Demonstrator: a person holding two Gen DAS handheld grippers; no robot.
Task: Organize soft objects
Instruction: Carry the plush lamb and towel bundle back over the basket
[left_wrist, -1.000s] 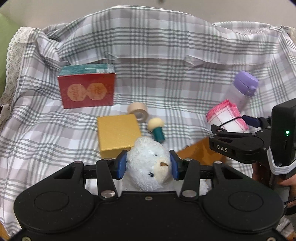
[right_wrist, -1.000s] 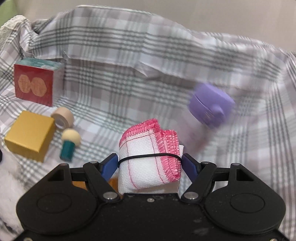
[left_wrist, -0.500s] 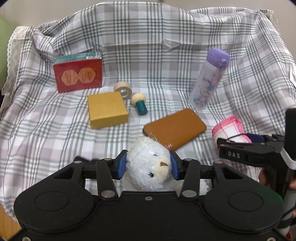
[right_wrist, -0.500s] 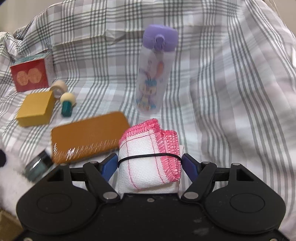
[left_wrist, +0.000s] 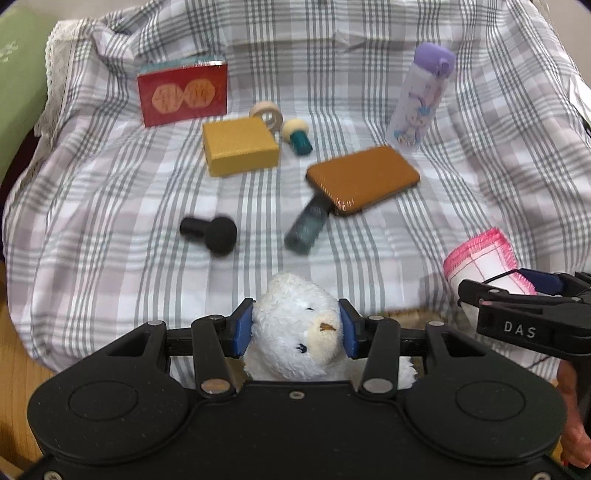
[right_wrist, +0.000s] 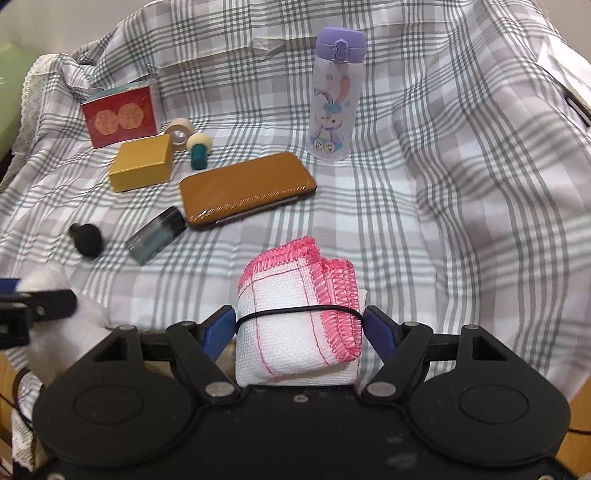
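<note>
White plush toy (left_wrist: 295, 328), pink-edged white cloth (right_wrist: 299, 325), grey-and-white plaid sheet (left_wrist: 332, 92), red box (left_wrist: 183, 94), mustard box (left_wrist: 240, 151), lilac-capped bottle (right_wrist: 334, 92), tan case (right_wrist: 247, 190)

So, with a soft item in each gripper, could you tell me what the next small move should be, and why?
Probably carry both soft items a little further off the checked cloth before releasing. The left gripper is clamped on the white plush toy, the right gripper on the folded pink-edged cloth; only hard items like the bottle lie ahead, and no drop spot shows.

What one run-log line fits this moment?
left tool: shut on plush | right tool: shut on cloth | hard items: on blanket
</note>
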